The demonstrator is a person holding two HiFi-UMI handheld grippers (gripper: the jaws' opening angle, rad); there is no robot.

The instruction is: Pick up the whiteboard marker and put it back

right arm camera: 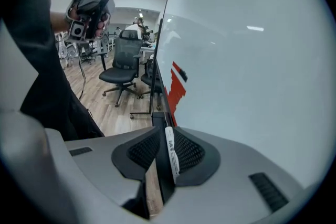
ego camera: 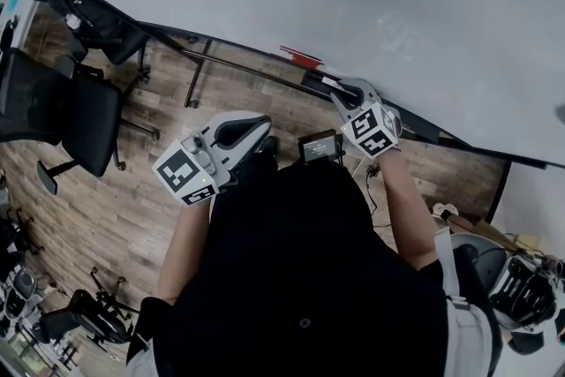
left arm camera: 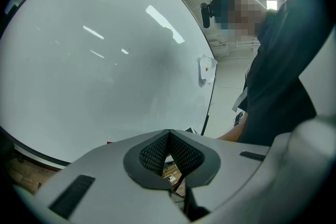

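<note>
The right gripper (right arm camera: 167, 132) pinches the marker (right arm camera: 171, 153) mid-barrel, low centre of frame, beside the whiteboard (right arm camera: 252, 60). It looks light, stiff and smooth, so it may swivel; the middle suits. The left gripper (left arm camera: 169, 136) has its fingers together, empty.

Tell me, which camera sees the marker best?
The right gripper view: the marker sits close up, pinched in the right tongs. The head view shows only a sliver of it. The left gripper view misses it.

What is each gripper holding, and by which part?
The right gripper grips the whiteboard marker by its labelled barrel, lengthwise between the jaws. The left gripper holds nothing; its jaws are together.
</note>
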